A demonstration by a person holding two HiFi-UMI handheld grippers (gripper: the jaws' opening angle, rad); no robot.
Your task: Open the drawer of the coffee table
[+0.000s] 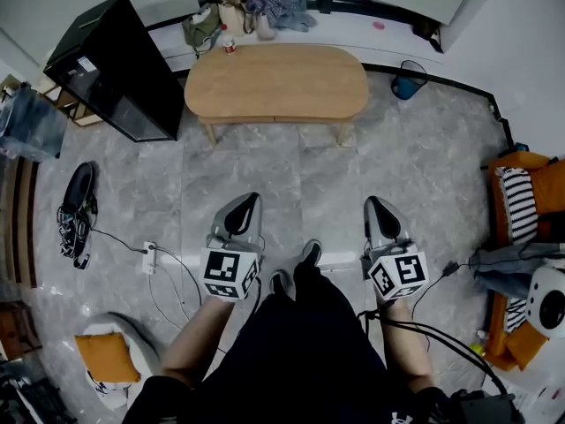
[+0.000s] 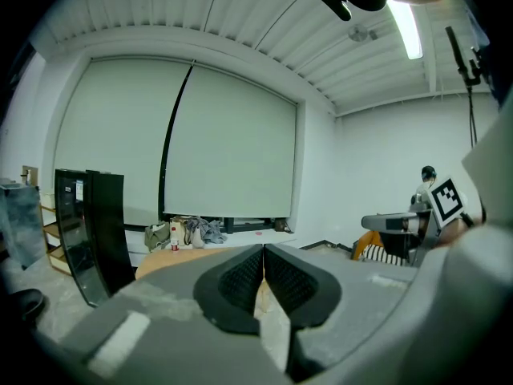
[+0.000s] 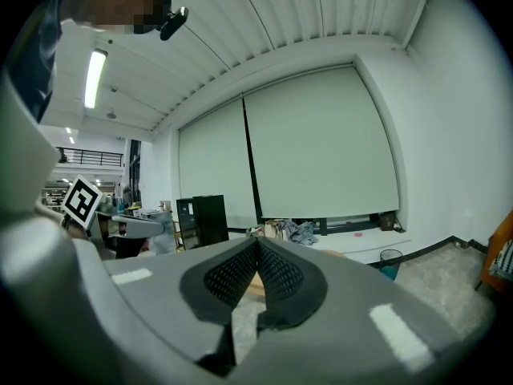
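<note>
The left gripper (image 1: 251, 200) and right gripper (image 1: 371, 203) both have their jaws pressed together on nothing. They point toward the oval light-wood coffee table (image 1: 276, 82), well apart across the grey stone-tile floor (image 1: 415, 166). The white label (image 1: 86, 64) on the tall black cabinet (image 1: 119, 78) beside the table is too small to read.

— Looking steeply down on a grey tiled floor (image 1: 291, 179). Holding the left gripper (image 1: 251, 199) and right gripper (image 1: 371, 203) side by side, jaws together on each.

— Aimed where?

— Toward the coffee table (image 1: 276, 82), well apart from it. Oval, wooden, on slim legs.

— Around it?

— Black cabinet (image 1: 115, 64) to its left, blue bin (image 1: 408, 83) to its right, red can (image 1: 229, 47) just by its far left end.

— Nearer?

— Power strip (image 1: 148, 256) on the floor, left of the left gripper. Orange seat (image 1: 523, 161) at the right edge.
</note>
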